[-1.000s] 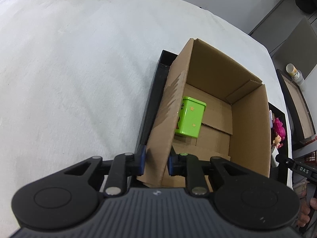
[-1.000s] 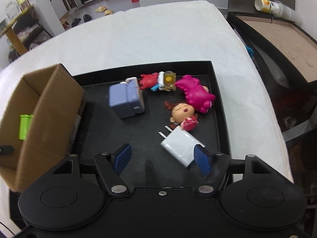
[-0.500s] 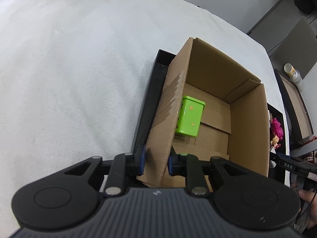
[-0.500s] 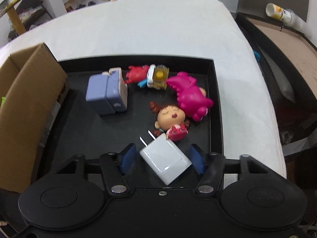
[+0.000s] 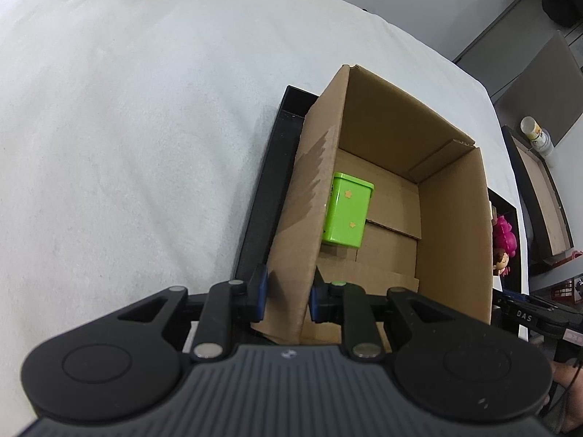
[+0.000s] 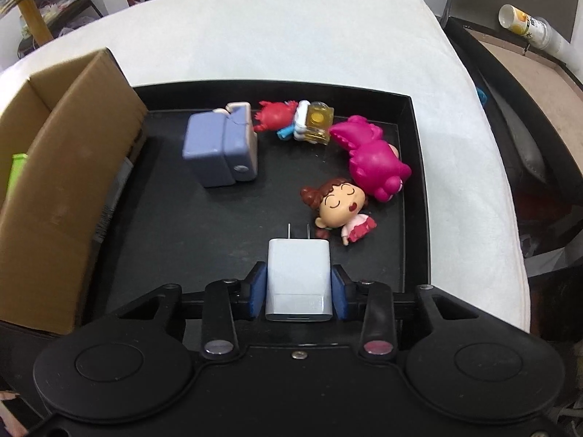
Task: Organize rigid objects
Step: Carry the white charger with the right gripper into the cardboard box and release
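My left gripper (image 5: pixel 286 296) is shut on the near wall of an open cardboard box (image 5: pixel 452 218), which stands in the left end of a black tray (image 5: pixel 266 196). A green tin (image 5: pixel 348 215) lies inside the box. My right gripper (image 6: pixel 298 293) is shut on a white plug charger (image 6: pixel 298 276), prongs pointing away, low over the tray floor (image 6: pixel 175 225). Beyond it lie a sleeping-face doll (image 6: pixel 337 207), a magenta figure (image 6: pixel 371 160), a red and yellow toy (image 6: pixel 295 120) and a lilac block (image 6: pixel 222 153).
The tray sits on a white cloth-covered table (image 6: pixel 291 36). The box (image 6: pixel 62 167) fills the tray's left side in the right wrist view. A second black tray (image 6: pixel 517 83) with a yellow-labelled can (image 6: pixel 524 25) stands off the table's right edge.
My right gripper moved forward and left over the white charger, then closed its fingers on it; the charger now lies straight between them. My left gripper kept its hold on the box wall.
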Tool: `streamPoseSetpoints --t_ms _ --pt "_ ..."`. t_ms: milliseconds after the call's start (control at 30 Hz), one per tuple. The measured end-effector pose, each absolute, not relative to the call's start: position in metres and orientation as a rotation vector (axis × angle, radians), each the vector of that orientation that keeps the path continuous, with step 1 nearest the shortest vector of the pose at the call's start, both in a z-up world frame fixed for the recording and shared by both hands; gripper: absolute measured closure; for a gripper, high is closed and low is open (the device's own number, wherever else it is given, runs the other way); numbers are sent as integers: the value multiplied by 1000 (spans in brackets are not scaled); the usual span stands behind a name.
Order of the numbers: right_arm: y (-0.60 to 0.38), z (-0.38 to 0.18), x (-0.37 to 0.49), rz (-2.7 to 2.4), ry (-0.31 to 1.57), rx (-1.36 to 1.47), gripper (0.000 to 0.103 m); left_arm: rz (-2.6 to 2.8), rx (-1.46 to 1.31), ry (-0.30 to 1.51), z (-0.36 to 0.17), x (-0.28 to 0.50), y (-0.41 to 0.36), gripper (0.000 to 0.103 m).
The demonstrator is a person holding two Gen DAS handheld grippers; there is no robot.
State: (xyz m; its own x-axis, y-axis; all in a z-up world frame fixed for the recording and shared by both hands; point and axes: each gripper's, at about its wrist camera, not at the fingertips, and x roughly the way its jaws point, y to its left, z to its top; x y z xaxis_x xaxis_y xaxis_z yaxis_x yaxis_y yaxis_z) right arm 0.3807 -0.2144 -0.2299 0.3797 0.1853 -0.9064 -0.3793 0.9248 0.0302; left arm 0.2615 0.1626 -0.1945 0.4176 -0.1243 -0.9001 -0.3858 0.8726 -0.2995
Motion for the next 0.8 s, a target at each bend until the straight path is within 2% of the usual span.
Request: streamPoseSetpoints --t_ms 800 --pt "-159 -143 349 452 995 -171 66 151 -526 1126 -196 256 169 82"
